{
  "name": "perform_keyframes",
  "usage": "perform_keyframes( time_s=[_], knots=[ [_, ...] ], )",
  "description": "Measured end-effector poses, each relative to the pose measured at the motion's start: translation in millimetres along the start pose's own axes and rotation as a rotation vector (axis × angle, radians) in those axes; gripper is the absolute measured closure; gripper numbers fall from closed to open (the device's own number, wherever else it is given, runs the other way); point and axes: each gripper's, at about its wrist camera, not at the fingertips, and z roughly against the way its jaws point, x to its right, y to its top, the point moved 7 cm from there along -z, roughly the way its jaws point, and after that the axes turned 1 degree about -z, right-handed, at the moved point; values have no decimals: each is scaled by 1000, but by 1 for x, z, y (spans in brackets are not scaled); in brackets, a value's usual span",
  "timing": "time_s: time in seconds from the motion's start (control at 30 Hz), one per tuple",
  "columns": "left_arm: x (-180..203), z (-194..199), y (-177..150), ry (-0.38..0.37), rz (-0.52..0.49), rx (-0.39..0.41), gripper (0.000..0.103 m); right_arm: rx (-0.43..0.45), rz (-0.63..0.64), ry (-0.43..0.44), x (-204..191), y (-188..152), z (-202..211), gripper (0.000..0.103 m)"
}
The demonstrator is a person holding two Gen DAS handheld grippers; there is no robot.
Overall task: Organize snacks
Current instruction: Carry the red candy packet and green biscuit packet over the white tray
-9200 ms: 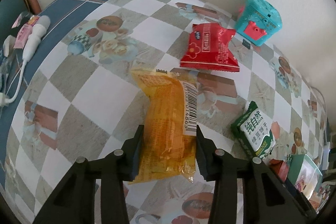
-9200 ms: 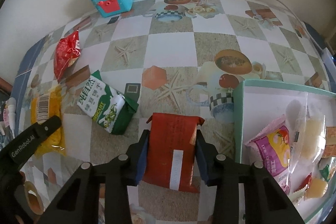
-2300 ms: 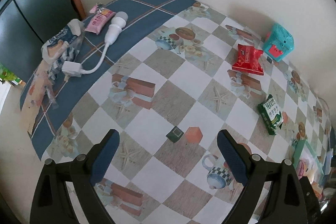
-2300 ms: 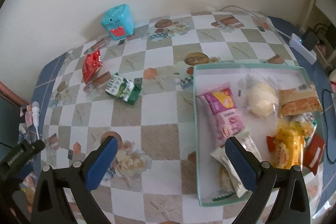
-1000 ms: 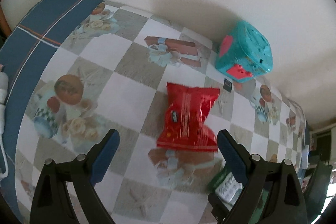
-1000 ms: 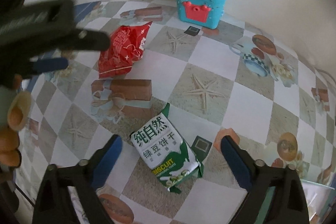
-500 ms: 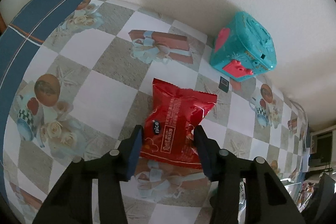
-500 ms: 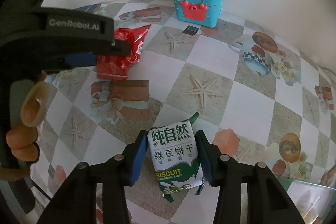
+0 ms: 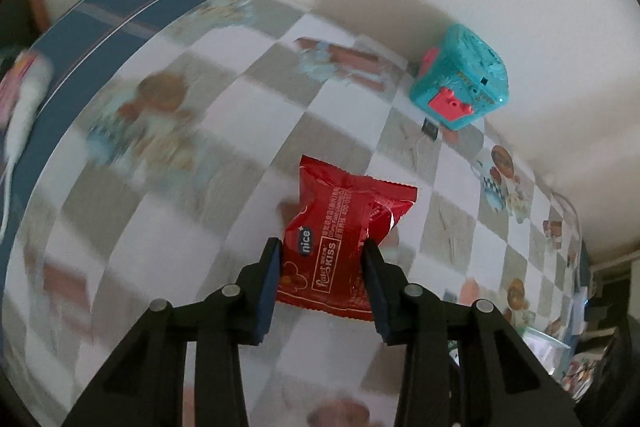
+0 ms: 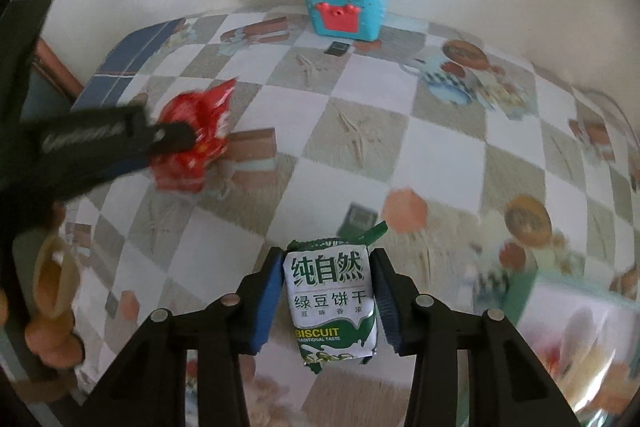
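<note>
Now, red snack packet (image 9: 338, 247) in left gripper (image 9: 322, 259) — green biscuit pack (image 10: 332, 297) in right gripper (image 10: 326, 285)

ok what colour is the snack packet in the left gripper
Red with white print, clearest in the left wrist view: red snack packet.

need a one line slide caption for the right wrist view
Right tongs shut on a green biscuit pack, left tongs gripping a red snack bag over the checkered tablecloth.

Far on tabletop (image 10: 440, 155) by wall: toy box (image 10: 346, 5); left: kiss packet (image 10: 200, 143); near: biscuit packet (image 10: 334, 301).
</note>
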Motion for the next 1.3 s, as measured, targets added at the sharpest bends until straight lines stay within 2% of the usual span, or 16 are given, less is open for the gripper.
perform_keyframes(
  time_s=[0.23, 0.37, 0.7, 0.87, 1.07, 1.3],
  knots=[
    [-3, 51, -46, 3, 57, 36, 62, 18, -100, 61, 1, -41, 34, 58],
    [-4, 76, -70, 8, 75, 45, 62, 27, -134, 58, 1, -59, 45, 58],
    [-5, 110, -129, 84, 91, 68, 62, 40, -218, 78, 2, -102, 72, 58],
    [2, 117, -149, 97, 77, 74, 62, 91, -250, 63, 6, -114, 98, 58],
    [14, 123, -162, 108, 41, 94, 62, 107, -304, 73, 14, -127, 114, 58],
    [33, 137, -164, 75, -2, 133, 62, 141, -356, 34, 36, -129, 136, 58]
  ],
)
